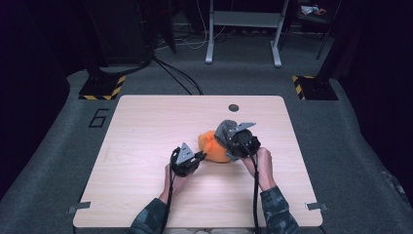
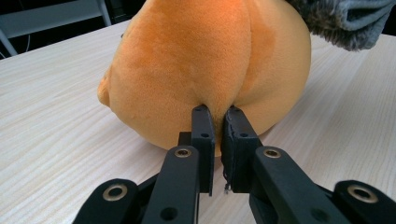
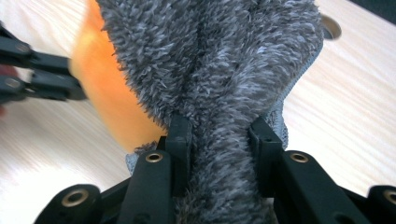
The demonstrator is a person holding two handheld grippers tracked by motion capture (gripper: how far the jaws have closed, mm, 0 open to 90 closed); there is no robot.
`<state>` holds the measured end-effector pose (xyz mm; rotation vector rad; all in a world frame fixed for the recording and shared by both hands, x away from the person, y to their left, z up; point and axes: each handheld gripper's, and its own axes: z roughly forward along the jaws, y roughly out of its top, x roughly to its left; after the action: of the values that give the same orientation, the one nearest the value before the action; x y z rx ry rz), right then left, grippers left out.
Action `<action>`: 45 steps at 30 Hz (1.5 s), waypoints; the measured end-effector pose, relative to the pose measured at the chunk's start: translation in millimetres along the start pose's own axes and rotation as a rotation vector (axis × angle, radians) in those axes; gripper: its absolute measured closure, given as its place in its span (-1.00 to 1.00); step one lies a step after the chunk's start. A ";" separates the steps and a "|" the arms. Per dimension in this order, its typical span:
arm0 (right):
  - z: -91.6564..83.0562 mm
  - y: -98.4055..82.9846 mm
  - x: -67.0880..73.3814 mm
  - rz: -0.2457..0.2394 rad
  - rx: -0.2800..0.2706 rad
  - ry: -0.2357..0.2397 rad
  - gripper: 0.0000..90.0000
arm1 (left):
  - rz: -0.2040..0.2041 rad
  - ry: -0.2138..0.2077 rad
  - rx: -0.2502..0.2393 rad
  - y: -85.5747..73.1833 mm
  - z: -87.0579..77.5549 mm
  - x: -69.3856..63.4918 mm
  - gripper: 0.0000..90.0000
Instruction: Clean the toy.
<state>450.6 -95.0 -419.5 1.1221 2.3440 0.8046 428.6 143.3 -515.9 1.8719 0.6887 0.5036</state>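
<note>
While you hold both tools over the middle of the light wooden table (image 1: 146,195), the high view shows an orange plush toy (image 1: 210,146) lying on the tabletop between them. Your left gripper (image 1: 200,156) comes at the plush from its near left side, and your right gripper (image 1: 229,141) sits against its right side under a grey fuzzy cloth (image 1: 224,129) that rests on top of the toy. Your forearms, in camouflage sleeves (image 1: 275,209), enter from the bottom edge, and a cable (image 1: 255,195) trails back from the right tool. A round hole (image 1: 234,107) sits in the table near its far edge, well apart from the toy.

In the left gripper view, your left gripper (image 2: 217,122) has its jaws drawn nearly together, pinching a small fold of the orange plush toy (image 2: 196,60) low on its rounded body. The toy rests on the table (image 2: 56,121), and a corner of the grey fuzzy cloth (image 2: 345,23) hangs over its upper right.

In the right gripper view, your right gripper (image 3: 219,135) is clamped on a thick bunch of the grey fuzzy cloth (image 3: 210,60), which fills the gap between the jaws and bulges above them. The orange plush toy (image 3: 112,102) lies just behind and to the left of the cloth, touching it, and the other tool's black jaws reach in blurred from the left edge. The round hole (image 3: 330,27) shows at upper right.
</note>
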 end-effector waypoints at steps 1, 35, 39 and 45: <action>1.1 -2.5 -2.2 0.012 0.000 -0.002 0.48 | -0.002 0.004 -0.003 -0.2 0.2 -0.1 0.87; -5.7 -15.6 -28.6 0.093 0.021 -0.053 0.50 | -0.013 0.011 0.001 -1.3 -0.9 2.8 0.86; -23.2 -0.9 -13.0 0.047 -0.046 -0.032 0.50 | -0.015 0.013 0.000 -1.4 -0.8 2.9 0.86; -15.7 8.1 7.2 -0.025 -0.018 -0.001 0.50 | -0.021 0.012 -0.005 -1.6 -0.4 2.6 0.85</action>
<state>441.7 -90.2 -403.4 1.0834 2.3408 0.8153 429.9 145.7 -517.1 1.8565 0.7134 0.5036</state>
